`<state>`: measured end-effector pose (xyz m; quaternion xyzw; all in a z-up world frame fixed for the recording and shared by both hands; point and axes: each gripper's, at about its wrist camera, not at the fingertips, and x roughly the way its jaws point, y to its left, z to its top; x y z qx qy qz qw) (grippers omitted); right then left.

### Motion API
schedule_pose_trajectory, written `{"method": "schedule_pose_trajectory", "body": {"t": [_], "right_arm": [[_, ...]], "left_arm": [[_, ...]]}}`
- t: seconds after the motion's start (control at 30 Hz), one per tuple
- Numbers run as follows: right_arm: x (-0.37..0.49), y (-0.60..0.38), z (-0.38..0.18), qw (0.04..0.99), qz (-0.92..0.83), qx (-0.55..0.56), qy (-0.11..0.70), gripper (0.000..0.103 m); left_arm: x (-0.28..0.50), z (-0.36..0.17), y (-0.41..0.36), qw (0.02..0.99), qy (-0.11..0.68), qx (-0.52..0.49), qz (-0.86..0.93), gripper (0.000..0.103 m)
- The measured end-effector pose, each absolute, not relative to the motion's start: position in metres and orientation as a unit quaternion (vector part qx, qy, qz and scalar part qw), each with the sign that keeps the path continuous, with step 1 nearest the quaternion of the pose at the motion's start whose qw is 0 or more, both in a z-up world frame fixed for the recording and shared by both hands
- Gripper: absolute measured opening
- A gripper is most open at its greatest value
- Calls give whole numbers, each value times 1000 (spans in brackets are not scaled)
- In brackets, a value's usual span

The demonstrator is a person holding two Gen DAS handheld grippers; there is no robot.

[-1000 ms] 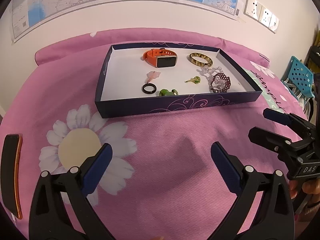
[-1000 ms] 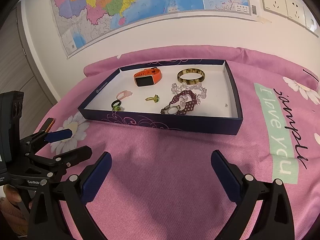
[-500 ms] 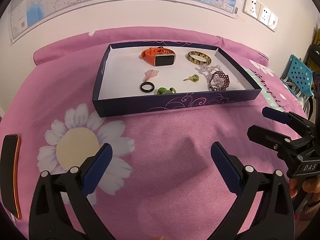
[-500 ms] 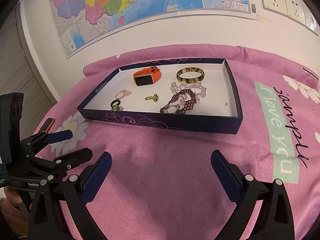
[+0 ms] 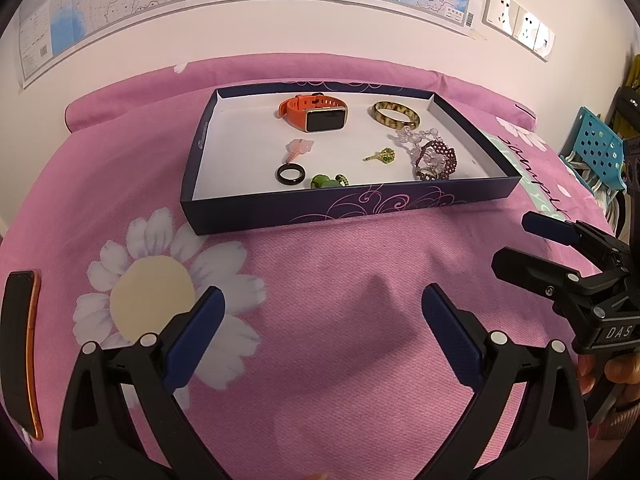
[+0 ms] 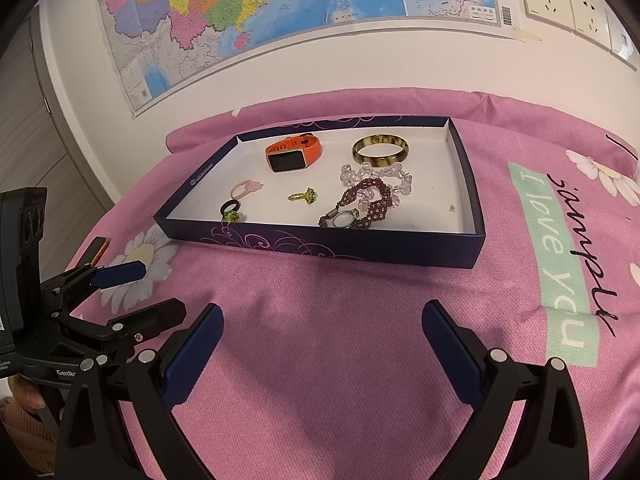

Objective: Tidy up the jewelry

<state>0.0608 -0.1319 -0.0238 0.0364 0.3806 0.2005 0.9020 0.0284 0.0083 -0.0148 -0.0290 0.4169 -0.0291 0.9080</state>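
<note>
A dark blue tray [image 5: 344, 210] [image 6: 320, 246] with a white floor sits on the pink bedspread. In it lie an orange smartwatch [image 5: 316, 116] [image 6: 292, 154], a mottled bangle [image 5: 396, 115] [image 6: 380, 149], a purple bead bracelet [image 5: 436, 158] [image 6: 370, 200], clear beads [image 6: 360, 172], a gold-green ring [image 5: 382, 157] [image 6: 304, 196], a pink ring [image 5: 299, 147] [image 6: 246, 188], a black ring [image 5: 290, 174] and a green ring [image 5: 326, 181]. My left gripper [image 5: 322, 312] and right gripper [image 6: 320, 332] are open and empty, in front of the tray.
A black and orange phone [image 5: 20, 344] lies at the bed's left edge. A map and wall sockets [image 6: 560, 4] are on the wall behind. A blue perforated basket [image 5: 596, 144] stands at the right. "I love you" is printed on the spread [image 6: 560, 264].
Both grippers have drawn back slightly from the tray, which sits a little higher in both views. Both stay open and empty.
</note>
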Motion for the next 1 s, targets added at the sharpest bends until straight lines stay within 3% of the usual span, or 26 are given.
{"method": "schedule_pose_trajectory", "body": {"t": [0.77, 1.0], "right_arm": [[64, -137, -21, 903, 198, 31, 379, 96], [89, -196, -15, 911, 130, 1, 392, 96]], "left_arm": [[28, -9, 13, 915, 400, -34, -27, 97], [31, -11, 28, 912, 409, -40, -12, 97]]}}
